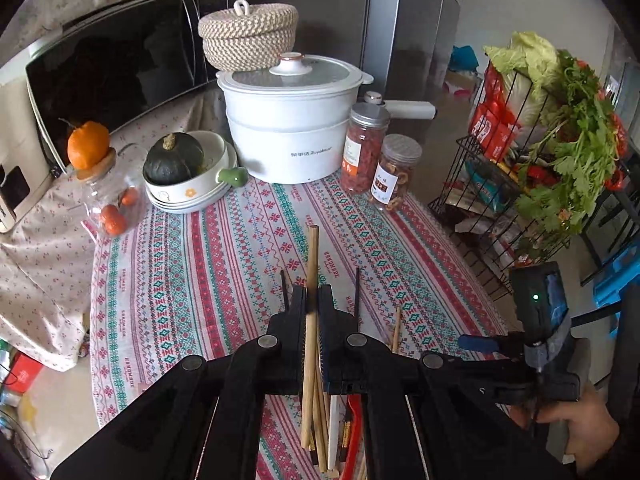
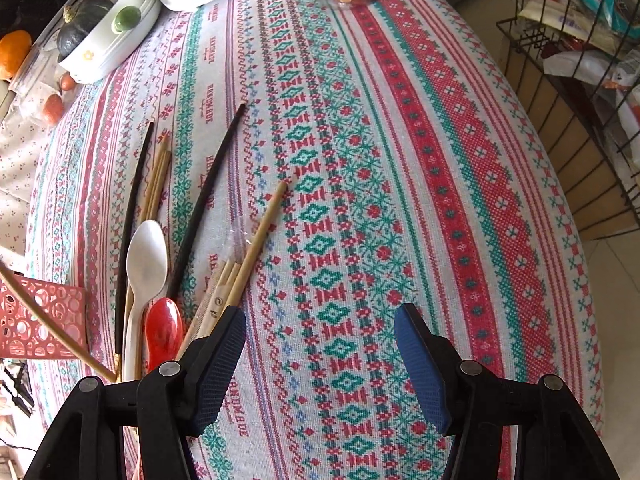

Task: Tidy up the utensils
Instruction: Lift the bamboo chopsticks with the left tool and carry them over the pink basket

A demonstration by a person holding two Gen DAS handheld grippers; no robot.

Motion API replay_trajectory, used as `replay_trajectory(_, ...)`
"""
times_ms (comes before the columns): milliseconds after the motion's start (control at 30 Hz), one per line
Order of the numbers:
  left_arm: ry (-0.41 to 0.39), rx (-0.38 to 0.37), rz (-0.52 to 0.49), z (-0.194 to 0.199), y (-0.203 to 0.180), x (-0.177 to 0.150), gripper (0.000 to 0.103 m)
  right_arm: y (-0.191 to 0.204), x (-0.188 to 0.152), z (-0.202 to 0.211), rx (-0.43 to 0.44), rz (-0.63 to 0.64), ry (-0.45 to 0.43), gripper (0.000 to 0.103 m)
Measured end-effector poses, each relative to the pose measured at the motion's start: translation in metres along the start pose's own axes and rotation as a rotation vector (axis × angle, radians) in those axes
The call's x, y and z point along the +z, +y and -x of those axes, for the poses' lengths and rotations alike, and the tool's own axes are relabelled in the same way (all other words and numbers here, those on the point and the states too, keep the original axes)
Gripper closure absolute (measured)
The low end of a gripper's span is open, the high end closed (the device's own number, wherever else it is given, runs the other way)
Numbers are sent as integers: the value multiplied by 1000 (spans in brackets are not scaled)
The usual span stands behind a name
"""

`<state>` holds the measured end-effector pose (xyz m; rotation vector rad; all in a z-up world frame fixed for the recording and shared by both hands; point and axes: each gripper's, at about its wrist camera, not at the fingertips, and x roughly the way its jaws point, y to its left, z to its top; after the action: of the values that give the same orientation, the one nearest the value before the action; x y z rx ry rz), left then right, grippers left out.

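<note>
- I see the counter (image 2: 400, 160) under a red, green and white patterned cloth
- Lying on it at my left: two black chopsticks (image 2: 208, 200), bamboo chopsticks (image 2: 262, 236), a white spoon (image 2: 146, 256), a red spoon (image 2: 164, 330)
- Far end: a white pot (image 1: 288, 128), two lidded jars (image 1: 364, 148), stacked bowls (image 1: 192, 192)

White spoon (image 2: 146, 264) handle hidden behind red spoon (image 2: 163, 330)
</note>
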<state>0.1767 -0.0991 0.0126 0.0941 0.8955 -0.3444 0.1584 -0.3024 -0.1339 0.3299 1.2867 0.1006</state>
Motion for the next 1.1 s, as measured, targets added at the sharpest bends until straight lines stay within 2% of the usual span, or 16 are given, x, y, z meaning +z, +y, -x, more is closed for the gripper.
replay_trajectory(100,-63,-53,42,36,17,-13,98,-3,4,-7,27,-51,6,38)
replay_trajectory(233,-140,-87,84,78,38,-29,98,0,13,-13,61,-93,-3,50)
replay_trajectory(367,-187,-132,128,107,58,-47,98,9,25,-22,53,-99,-19,60)
replay_trajectory(467,-228,-135,134,119,66,-63,98,12,33,-29,32,-114,-36,66)
replay_trajectory(600,-251,-150,162,128,79,-74,98,25,41,-33,-53,-82,-69,67)
replay_trajectory(700,-265,-146,172,131,87,-76,98,37,41,-36,-174,-43,-76,78)
replay_trajectory(733,-269,-141,176,132,90,-77,98,40,40,-37,-226,-29,-82,90)
replay_trajectory(833,-277,-133,193,133,98,-78,98,48,35,-40,-286,26,-95,95)
replay_trajectory(967,-331,-98,201,141,103,-80,98,42,31,-32,-190,32,-95,100)
replay_trajectory(1100,-429,-69,208,161,111,-82,98,47,27,10,-114,41,-196,100)
